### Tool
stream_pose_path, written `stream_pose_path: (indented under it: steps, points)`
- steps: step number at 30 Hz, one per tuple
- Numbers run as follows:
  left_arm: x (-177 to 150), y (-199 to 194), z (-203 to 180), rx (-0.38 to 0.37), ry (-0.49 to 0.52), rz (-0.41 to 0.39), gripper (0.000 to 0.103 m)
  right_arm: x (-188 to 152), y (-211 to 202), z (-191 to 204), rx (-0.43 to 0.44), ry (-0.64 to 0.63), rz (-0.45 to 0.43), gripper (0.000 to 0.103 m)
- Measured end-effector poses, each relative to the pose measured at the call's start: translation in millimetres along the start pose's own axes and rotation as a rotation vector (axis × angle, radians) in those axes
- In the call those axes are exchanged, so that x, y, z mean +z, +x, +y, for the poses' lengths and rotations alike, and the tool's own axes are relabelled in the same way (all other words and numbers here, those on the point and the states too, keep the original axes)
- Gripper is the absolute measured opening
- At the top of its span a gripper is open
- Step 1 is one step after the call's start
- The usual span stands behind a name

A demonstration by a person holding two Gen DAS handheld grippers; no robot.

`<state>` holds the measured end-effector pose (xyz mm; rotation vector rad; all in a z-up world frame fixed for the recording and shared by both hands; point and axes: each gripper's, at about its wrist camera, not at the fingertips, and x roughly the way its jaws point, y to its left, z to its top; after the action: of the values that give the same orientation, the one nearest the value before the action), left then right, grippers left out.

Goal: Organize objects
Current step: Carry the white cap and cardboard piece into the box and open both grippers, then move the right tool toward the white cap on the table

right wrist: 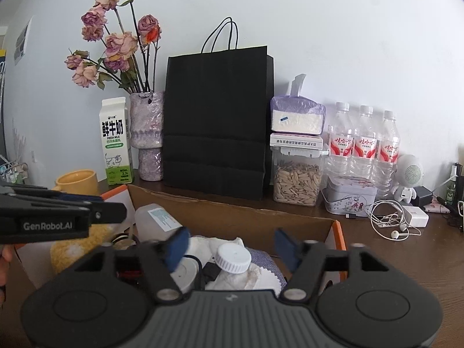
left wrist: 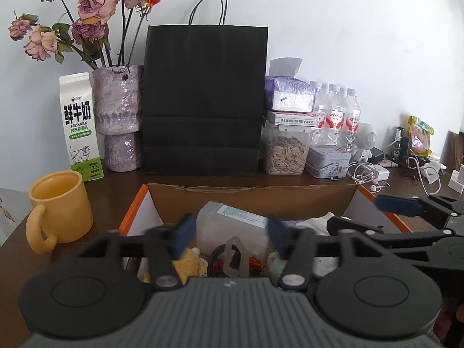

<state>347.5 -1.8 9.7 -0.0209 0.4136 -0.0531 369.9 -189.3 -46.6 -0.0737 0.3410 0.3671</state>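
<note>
Item 1, left tool (left wrist: 229,233): I am holding it over the cardboard box (left wrist: 252,195), jaws spread wide, nothing gripped. Directly ahead between its pads a translucent plastic bottle (left wrist: 229,223) is lying on its side atop the box's jumble.

Item 2, right tool (right wrist: 232,246): I am hovering it over the same box (right wrist: 232,211), jaws likewise apart and empty. Below it a white screw cap (right wrist: 234,258) is sitting on crumpled white cloth (right wrist: 255,278).

Item 3, surroundings on the counter (right wrist: 420,249): yellow mug (left wrist: 59,203) just left of the box, milk carton (left wrist: 81,127) behind it, black paper bag (left wrist: 204,101) against the wall, earphone cable (right wrist: 388,220) to the right.

Risks, as I judge them: the bottle is smooth and lying loose, so an off-centre pinch could roll it deeper into the clutter. Both tools are sharing one box, so they could collide. A wide leftward swing could knock the mug.
</note>
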Motion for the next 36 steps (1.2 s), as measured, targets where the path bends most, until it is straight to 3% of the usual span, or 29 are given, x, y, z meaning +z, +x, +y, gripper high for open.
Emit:
stream_pose_path:
  steps: [1, 3, 6, 21, 36]
  points:
    - [0, -1, 1, 0.04, 0.003, -0.015, 0.094, 0, -2, 0, -0.011, 0.001, -0.015, 0.091]
    - [2, -3, 4, 0.073, 0.002, -0.028, 0.103, 1, -6, -1, -0.017, 0.007, -0.029, 0.096]
    - [2, -5, 7, 0.07, -0.014, -0.03, 0.103, 2, -9, -3, -0.01, 0.023, -0.034, 0.103]
    - [1, -24, 2, 0.067, -0.016, -0.064, 0.103, -3, -25, 1, -0.024, 0.018, -0.035, 0.103]
    - [-23, -75, -3, 0.073, -0.048, -0.074, 0.103, -24, -81, 17, -0.009, 0.001, -0.051, 0.103]
